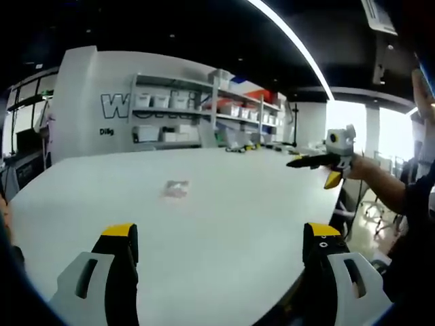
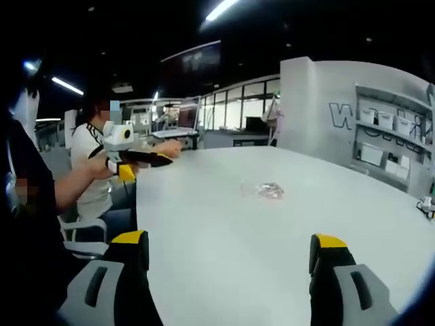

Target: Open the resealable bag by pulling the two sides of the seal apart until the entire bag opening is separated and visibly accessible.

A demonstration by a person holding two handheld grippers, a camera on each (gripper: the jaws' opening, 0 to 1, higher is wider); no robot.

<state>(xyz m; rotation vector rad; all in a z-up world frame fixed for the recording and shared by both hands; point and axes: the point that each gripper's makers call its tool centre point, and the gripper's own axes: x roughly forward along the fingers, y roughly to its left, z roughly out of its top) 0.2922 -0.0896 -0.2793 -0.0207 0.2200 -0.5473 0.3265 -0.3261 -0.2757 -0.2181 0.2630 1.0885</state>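
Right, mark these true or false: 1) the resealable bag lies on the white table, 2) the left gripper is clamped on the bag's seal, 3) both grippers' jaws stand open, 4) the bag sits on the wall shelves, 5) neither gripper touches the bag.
1) True. The resealable bag lies flat on the white table, out toward its middle.
2) False. The left gripper holds nothing; the bag lies well ahead of its jaws.
3) True. The left gripper and the right gripper both have their jaws wide apart.
4) False. The shelves hold boxes; the bag is on the table.
5) True. Bare tabletop separates both grippers from the bag.
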